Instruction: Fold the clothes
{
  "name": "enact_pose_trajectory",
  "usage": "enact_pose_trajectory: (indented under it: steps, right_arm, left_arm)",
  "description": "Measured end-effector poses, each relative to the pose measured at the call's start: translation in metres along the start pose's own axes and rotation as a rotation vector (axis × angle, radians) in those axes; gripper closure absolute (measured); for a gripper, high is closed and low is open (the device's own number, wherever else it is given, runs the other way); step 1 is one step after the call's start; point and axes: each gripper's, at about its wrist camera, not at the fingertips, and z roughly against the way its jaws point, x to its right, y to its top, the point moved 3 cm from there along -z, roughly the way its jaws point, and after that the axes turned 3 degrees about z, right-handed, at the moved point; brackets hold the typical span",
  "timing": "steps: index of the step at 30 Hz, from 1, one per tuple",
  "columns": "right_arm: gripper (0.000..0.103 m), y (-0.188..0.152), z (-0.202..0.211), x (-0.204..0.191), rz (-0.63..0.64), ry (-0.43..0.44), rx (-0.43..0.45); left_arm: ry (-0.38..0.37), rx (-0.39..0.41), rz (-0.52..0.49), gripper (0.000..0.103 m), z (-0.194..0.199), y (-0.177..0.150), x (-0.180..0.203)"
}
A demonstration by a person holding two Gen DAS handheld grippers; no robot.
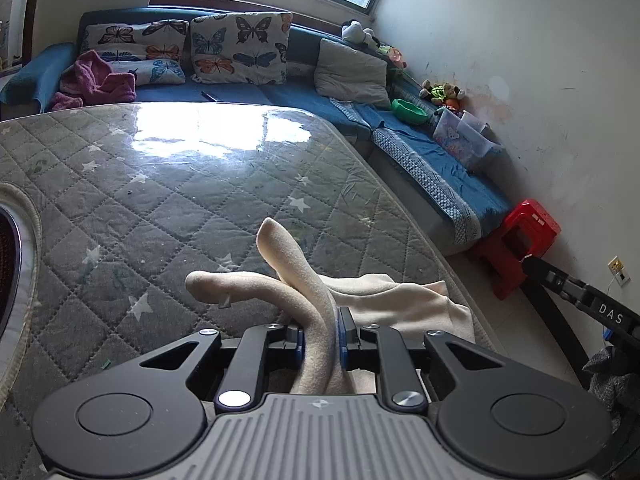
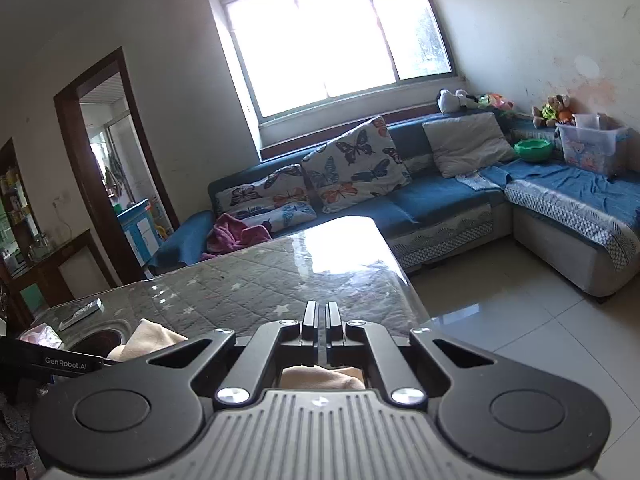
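A cream garment [image 1: 384, 300] lies at the near right edge of the quilted grey table [image 1: 168, 184]. Two narrow leg-like parts [image 1: 240, 284] stick out over the table. My left gripper [image 1: 322, 340] is shut on one of these parts, which runs up between the blue pads. In the right wrist view, my right gripper [image 2: 320, 316] is shut, with nothing visible between its fingers, held above the table's right edge [image 2: 400, 276]. The cream garment [image 2: 152, 340] shows below and left of it, and under the jaws.
A round dark inset [image 1: 8, 264] sits at the table's left. A remote [image 2: 82, 314] lies on the far left of the table. A blue corner sofa [image 2: 440, 200] with cushions, a red stool [image 1: 524, 240] and tiled floor [image 2: 520, 320] lie beyond.
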Motion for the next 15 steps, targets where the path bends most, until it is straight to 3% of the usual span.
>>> enact_pose_trajectory:
  steps: [7, 11, 15]
  right_arm:
    - [0.092, -0.015, -0.011, 0.014, -0.028, -0.027, -0.054]
    - [0.074, -0.033, -0.022, 0.019, -0.047, -0.04, -0.116]
    - [0.072, -0.052, -0.037, 0.023, -0.06, -0.048, -0.175]
  left_arm:
    - [0.02, -0.017, 0.006, 0.086, -0.006, 0.0, -0.005]
    - [0.03, -0.026, 0.012, 0.086, -0.009, -0.001, -0.009]
    - [0.047, -0.039, 0.016, 0.086, -0.012, -0.006, -0.014]
